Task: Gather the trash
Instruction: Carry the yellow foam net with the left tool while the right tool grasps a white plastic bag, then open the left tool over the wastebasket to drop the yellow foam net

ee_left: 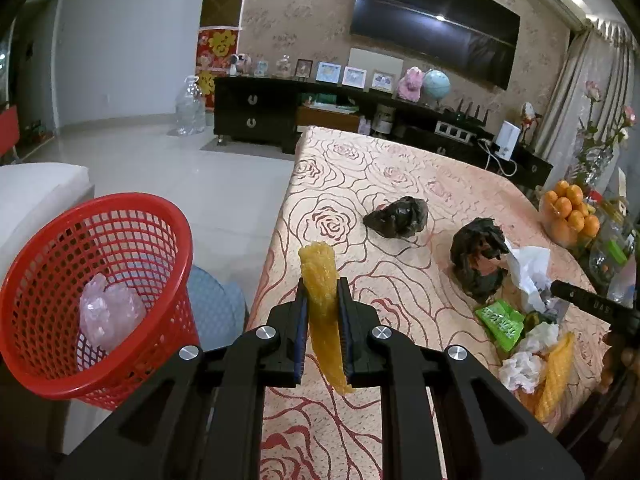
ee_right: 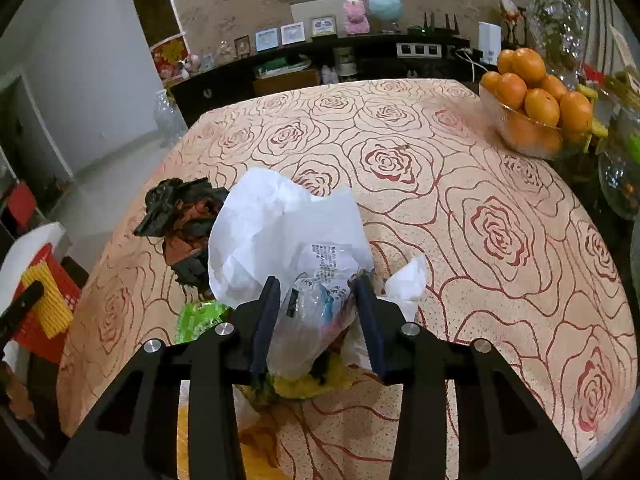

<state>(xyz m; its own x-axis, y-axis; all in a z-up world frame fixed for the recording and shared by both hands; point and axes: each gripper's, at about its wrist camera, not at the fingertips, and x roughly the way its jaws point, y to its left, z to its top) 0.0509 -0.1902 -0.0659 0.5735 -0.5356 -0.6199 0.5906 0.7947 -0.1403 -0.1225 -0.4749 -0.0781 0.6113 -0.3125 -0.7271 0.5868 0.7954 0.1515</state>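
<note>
Left claw (ee_left: 323,312) tight on yellow foam net (ee_left: 324,304) — right claw (ee_right: 320,316) around clear plastic bag (ee_right: 308,320).

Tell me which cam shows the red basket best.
Left wrist. The red basket sits almost whole at frame left, off the table, its rim and mesh visible, with a pink bag inside. Right wrist catches only a red sliver at the left edge, partly behind the yellow foam net in the left gripper.
</note>
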